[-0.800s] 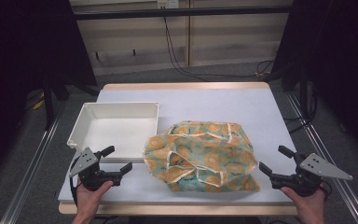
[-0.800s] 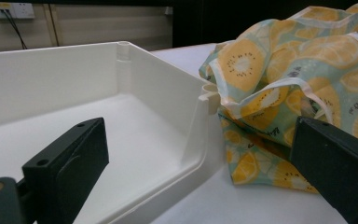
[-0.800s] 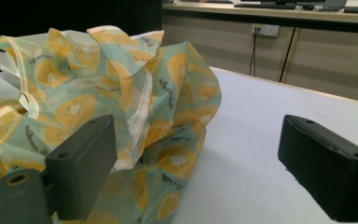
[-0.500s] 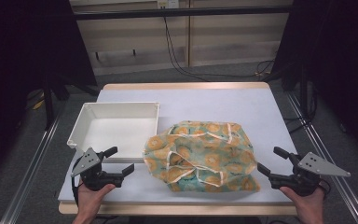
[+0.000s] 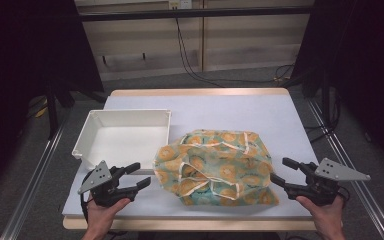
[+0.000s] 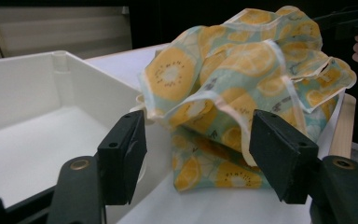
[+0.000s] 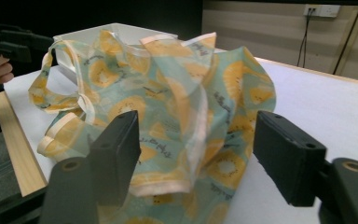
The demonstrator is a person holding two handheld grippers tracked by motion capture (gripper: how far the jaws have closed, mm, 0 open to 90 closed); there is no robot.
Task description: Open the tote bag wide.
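A crumpled pale-green cloth with an orange fruit print and cream trim lies in a heap on the white table near its front edge. My left gripper stands open just left of the cloth, close to the white tray's front corner; its jaws frame the cloth with nothing between them. My right gripper is open just right of the heap, jaws pointing at the cloth, apart from it.
A shallow white tray with nothing in it sits at the left, its side wall touching the cloth's edge. The table's wooden front edge runs below both hands. Bare white surface lies behind the cloth.
Both grippers have edged inward toward the cloth, the right one more noticeably to the left. The cloth and tray have not moved.
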